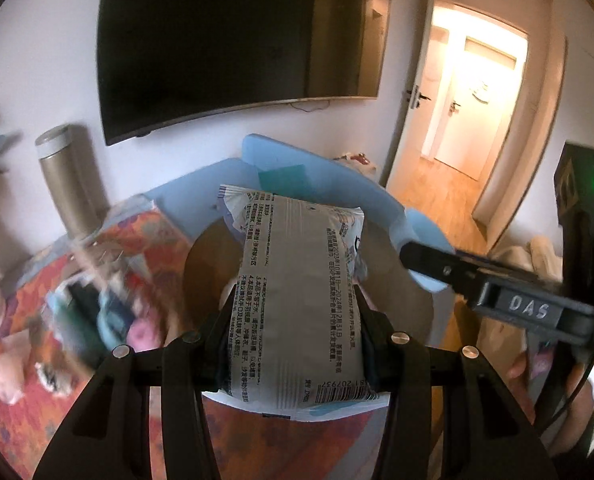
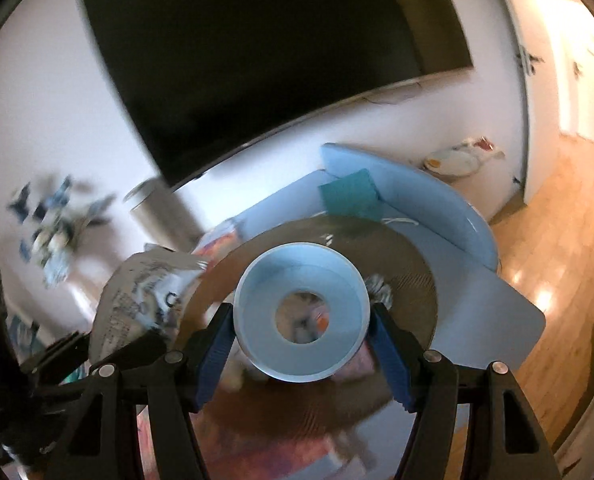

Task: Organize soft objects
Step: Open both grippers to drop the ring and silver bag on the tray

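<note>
- Gripping a grey printed soft pack, the left claw holds it aloft.
- Right claw clamps a pale blue ring-shaped roll, above the patterned surface.

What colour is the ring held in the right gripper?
Light blue. The ring shows best in the right wrist view, between the right gripper fingers.

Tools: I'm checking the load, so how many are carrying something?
2. The left tool grips a printed soft pack; the right tool holds a light blue ring. Nothing else looks held.
</note>
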A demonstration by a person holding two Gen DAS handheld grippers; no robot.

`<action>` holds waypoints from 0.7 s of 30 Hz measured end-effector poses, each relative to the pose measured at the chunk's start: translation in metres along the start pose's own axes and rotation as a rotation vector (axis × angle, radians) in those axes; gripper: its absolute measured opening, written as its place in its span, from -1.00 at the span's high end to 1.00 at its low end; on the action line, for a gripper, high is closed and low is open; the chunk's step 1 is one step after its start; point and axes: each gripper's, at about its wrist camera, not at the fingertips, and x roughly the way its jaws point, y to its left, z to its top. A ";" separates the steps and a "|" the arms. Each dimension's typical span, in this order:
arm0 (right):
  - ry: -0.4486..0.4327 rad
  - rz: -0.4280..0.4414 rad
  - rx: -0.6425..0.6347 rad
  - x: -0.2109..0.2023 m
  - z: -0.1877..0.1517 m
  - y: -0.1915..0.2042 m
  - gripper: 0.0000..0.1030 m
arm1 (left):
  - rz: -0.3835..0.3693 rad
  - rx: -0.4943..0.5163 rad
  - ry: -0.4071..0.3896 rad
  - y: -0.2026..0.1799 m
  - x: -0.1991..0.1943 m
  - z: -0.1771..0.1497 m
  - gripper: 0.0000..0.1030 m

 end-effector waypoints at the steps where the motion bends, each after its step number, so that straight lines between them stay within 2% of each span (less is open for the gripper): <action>1: 0.009 0.000 0.020 0.007 0.005 -0.005 -0.28 | 0.001 -0.007 -0.002 -0.001 0.006 0.005 0.11; 5: 0.049 0.004 0.086 0.038 0.023 -0.021 -0.32 | -0.007 -0.017 -0.008 -0.002 0.030 0.020 0.10; 6: 0.060 0.009 0.100 0.044 0.026 -0.022 -0.39 | -0.015 -0.014 -0.007 -0.003 0.036 0.021 0.04; 7: 0.076 0.016 0.126 0.050 0.028 -0.027 -0.42 | -0.024 -0.009 -0.002 -0.004 0.040 0.022 -0.07; 9: 0.090 0.036 0.146 0.053 0.030 -0.033 -0.42 | -0.033 -0.006 0.008 -0.007 0.043 0.020 -0.47; 11: 0.079 0.028 0.155 0.047 0.028 -0.039 -0.42 | -0.061 0.007 -0.005 -0.010 0.037 0.017 -0.52; 15: 0.077 0.024 0.146 0.034 0.019 -0.039 -0.42 | -0.051 0.022 -0.020 -0.009 0.016 0.006 -0.52; 17: 0.077 0.030 0.130 0.029 0.015 -0.032 -0.42 | -0.059 0.012 -0.030 -0.004 0.005 0.000 -0.52; 21: 0.077 0.035 0.080 0.021 0.000 -0.006 -0.42 | -0.028 -0.001 -0.049 0.010 -0.025 -0.013 -0.52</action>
